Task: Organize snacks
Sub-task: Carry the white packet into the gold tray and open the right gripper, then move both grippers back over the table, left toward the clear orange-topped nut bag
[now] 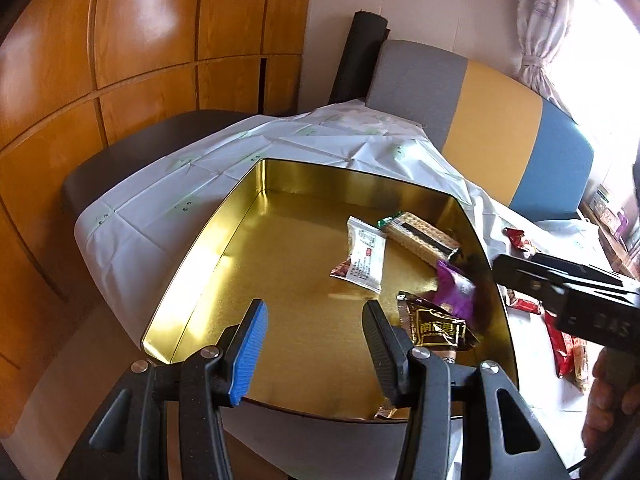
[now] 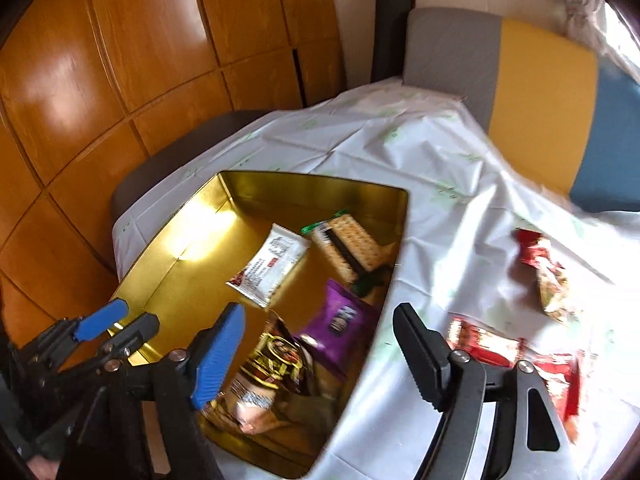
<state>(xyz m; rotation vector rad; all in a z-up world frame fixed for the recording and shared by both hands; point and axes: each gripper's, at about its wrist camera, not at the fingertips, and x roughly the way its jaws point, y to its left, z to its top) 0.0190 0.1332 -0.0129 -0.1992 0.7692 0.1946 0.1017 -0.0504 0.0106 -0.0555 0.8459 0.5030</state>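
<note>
We see a gold tin (image 1: 224, 240) sitting on a worktop covered with a white sheet (image 1: 168, 200). The left tool (image 1: 316, 344) hovers over the tin's near edge with its jaws spread apart and nothing between them. In the right wrist view, the right tool (image 2: 316, 356) hangs above the tin's right side, jaws wide apart, gripping nothing.

Inside the tin we count 4 clear snacks, all gathered toward its right half: a white packet (image 1: 366, 256) near the middle, a cracker pack (image 1: 420, 234) just behind it toward the far wall, a purple packet (image 2: 340, 328) against the right wall, and a brown packet (image 1: 436, 326) nearest us. The brown and purple packets overlap; the right wrist view is blurred there, so we cannot tell how many more wrappers lie under them.

Outside the tin, on the sheet to its right, lie several red packets (image 2: 484, 346), apart from the tin. Another red packet (image 2: 536, 250) lies farther back.
</note>
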